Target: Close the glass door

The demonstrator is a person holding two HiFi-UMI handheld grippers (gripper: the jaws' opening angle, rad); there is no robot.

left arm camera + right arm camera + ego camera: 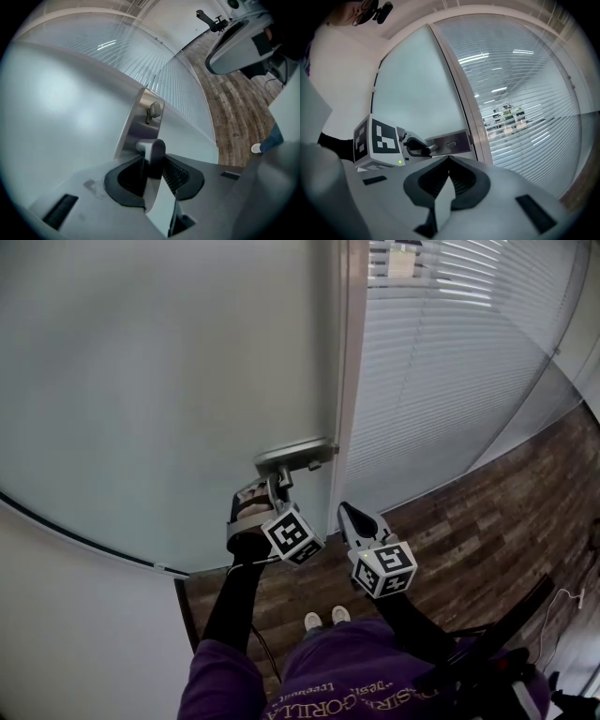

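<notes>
Left gripper (277, 486) pinched lever handle (151, 152) of glass door (159, 381). Door edge lay close against frame (354, 390), at 3 o'clock of handle; whether latched, unclear. Right gripper (346, 514) pressed together, empty, at 4 o'clock of handle.

Risks:
- smooth lever slipping from pads under pull
- right tip nipped between door edge and frame
- latch failing to seat

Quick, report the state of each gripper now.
Left gripper: closed on the door handle.
Right gripper: closed, holding nothing.
</notes>
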